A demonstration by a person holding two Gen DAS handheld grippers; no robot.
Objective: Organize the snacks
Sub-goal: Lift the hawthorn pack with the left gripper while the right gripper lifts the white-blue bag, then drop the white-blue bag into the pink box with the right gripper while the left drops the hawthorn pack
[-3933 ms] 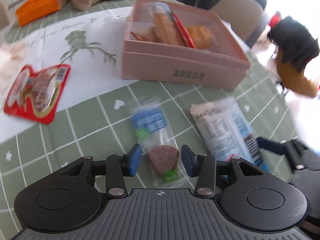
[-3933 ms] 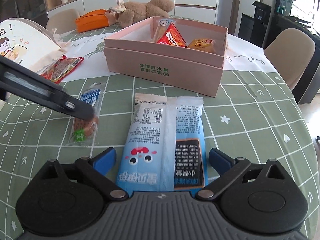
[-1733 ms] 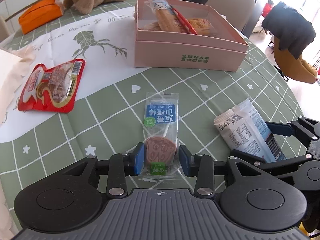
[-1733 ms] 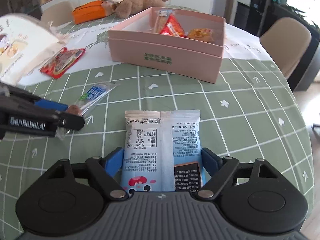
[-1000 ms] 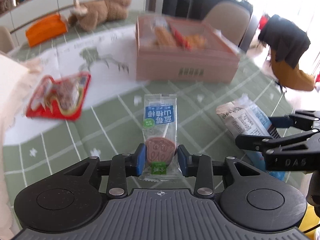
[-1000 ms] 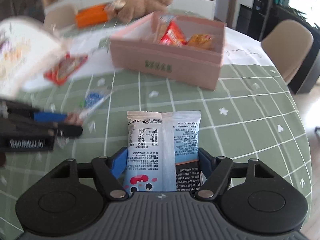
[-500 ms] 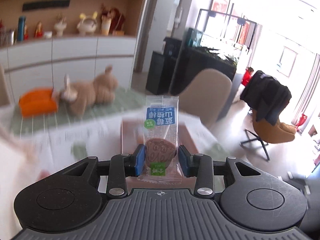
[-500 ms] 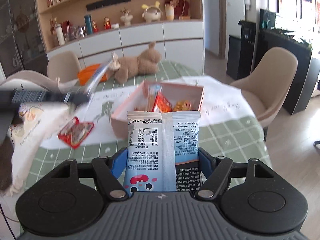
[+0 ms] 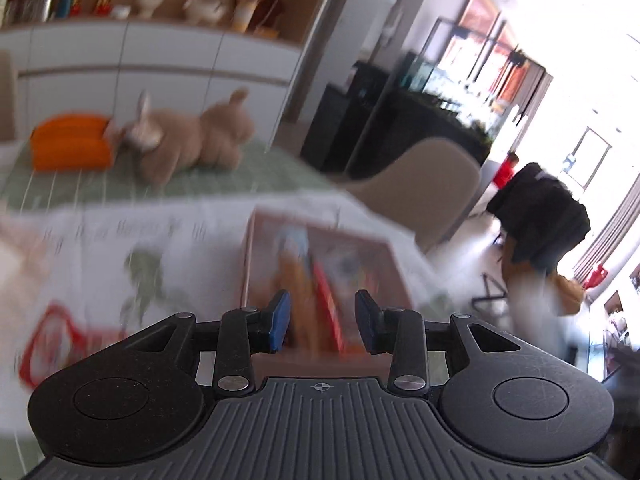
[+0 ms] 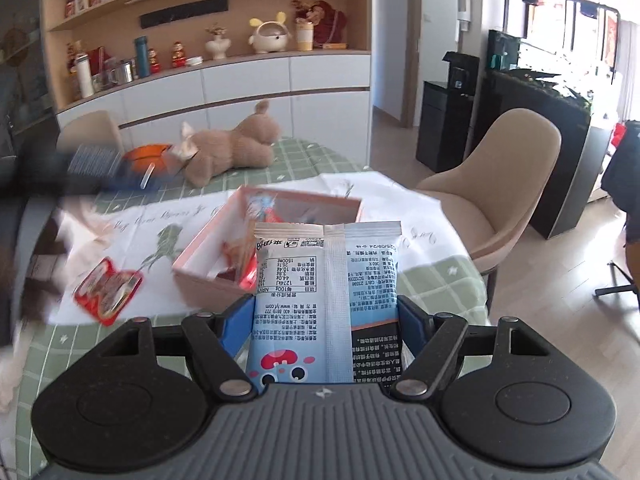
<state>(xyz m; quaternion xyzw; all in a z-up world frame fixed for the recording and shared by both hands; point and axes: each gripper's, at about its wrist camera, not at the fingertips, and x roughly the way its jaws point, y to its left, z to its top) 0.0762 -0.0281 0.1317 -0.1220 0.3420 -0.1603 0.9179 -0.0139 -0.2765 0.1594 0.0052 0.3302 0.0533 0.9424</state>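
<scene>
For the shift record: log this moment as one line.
left hand-held gripper: open, nothing held, over pink box | right hand-held gripper: shut on blue snack bag | red packet: on table

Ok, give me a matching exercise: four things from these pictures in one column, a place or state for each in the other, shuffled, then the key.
Things:
1. left gripper
2. blue snack bag
3. red packet
4. plush toy

Places or states:
A. lying on the white cloth, left of the pink box
B. open, nothing between its fingers
C. lying at the far end of the table beside an orange box
D. clamped in the right gripper

Pairs: 1-B, 2-D, 3-A, 4-C
</scene>
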